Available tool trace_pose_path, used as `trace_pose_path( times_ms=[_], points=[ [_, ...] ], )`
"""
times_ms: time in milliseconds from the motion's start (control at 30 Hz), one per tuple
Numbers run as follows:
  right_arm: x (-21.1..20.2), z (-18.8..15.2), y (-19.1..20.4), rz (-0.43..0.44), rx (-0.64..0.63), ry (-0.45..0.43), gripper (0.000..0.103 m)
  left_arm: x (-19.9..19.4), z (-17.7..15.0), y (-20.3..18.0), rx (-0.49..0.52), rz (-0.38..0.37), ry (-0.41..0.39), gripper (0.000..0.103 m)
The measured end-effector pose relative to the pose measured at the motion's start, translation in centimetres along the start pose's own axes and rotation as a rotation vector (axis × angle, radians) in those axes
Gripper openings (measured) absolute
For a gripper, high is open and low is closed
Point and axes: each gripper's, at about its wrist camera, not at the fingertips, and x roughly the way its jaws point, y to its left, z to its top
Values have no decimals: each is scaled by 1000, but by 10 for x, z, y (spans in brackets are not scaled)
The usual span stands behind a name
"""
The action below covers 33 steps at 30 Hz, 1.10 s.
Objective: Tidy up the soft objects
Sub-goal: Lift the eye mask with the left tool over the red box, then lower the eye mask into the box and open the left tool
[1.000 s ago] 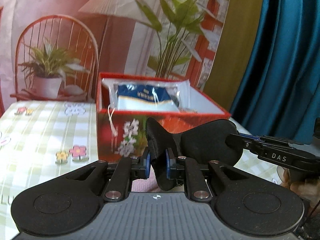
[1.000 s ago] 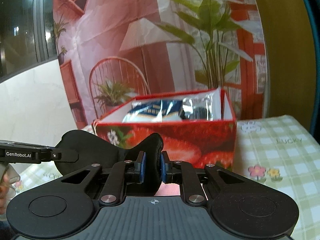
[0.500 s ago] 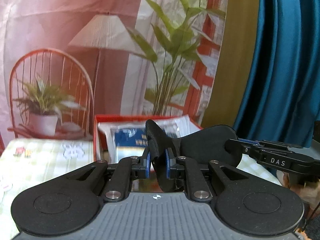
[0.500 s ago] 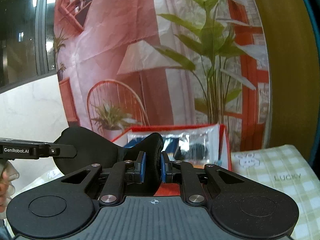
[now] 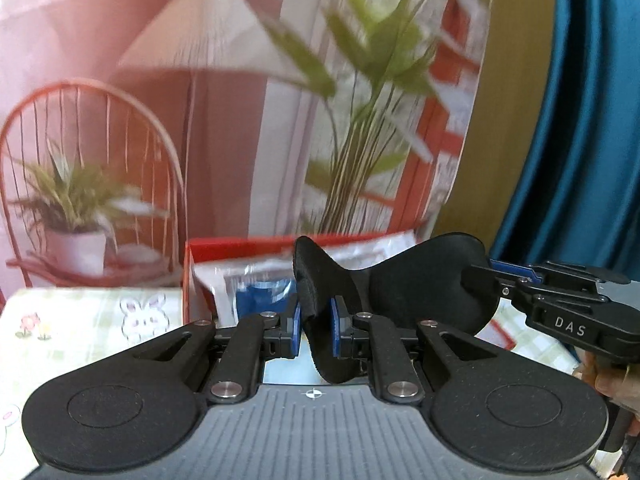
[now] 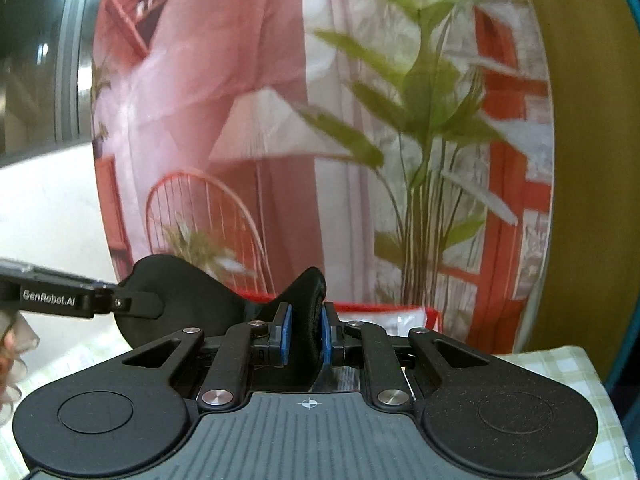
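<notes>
A black padded eye mask hangs stretched between my two grippers above the table. My left gripper is shut on one end of it, the blue pads pinching the folded edge. My right gripper is shut on the other end; the mask's far lobe reaches out to the left gripper's tip. In the left wrist view the right gripper clamps the mask from the right. Behind the mask stands an open red box with plastic-wrapped packets inside.
A checked tablecloth with bunny and flower prints covers the table. Behind the box hangs a printed backdrop of a lamp, a chair and plants, with a blue curtain to its right. A hand holds the right gripper.
Both grippers have risen and moved toward the box, carrying the mask between them. The box now sits lower in both views, and its front is hidden behind the grippers.
</notes>
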Motion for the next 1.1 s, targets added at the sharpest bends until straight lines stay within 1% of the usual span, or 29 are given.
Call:
trace_pose_path(
  times_ms=[133,300,433,600,700,767,800,833,867,933,967,1000,1033,1067,1100],
  points=[
    [26,-16,-8,-7,34,106,14,23,-12,5,-10,10,83,15],
    [53,-34,-18,-36,93,198,14,43,-19,14,-2,47,131,15],
    [62,-43,-23,-52,117,223,14,53,-18,21,-3,61,156,15],
    [71,-46,-26,-71,106,249,14,61,-22,26,-7,66,178,16],
    [74,-47,-26,-82,90,254,14,61,-24,28,-4,67,173,16],
    [74,-46,-24,-89,62,246,15,59,-23,27,3,67,167,19],
    [74,-45,-23,-94,45,242,16,58,-22,26,8,74,160,25],
    [73,-44,-22,-101,30,239,19,56,-21,25,13,79,154,34],
    [72,-43,-20,-112,11,237,21,53,-21,25,17,85,145,40],
    [68,-42,-16,-140,-26,223,28,47,-20,23,21,90,121,65],
    [66,-41,-15,-151,-39,213,29,42,-20,22,21,91,98,70],
    [64,-40,-14,-159,-49,209,35,38,-21,21,23,94,78,80],
    [61,-39,-14,-166,-52,203,46,33,-21,19,27,101,61,88],
    [59,-39,-14,-172,-54,195,53,29,-21,17,31,109,47,92],
    [55,-39,-14,-178,-57,183,64,25,-21,14,37,115,31,96]
  ],
)
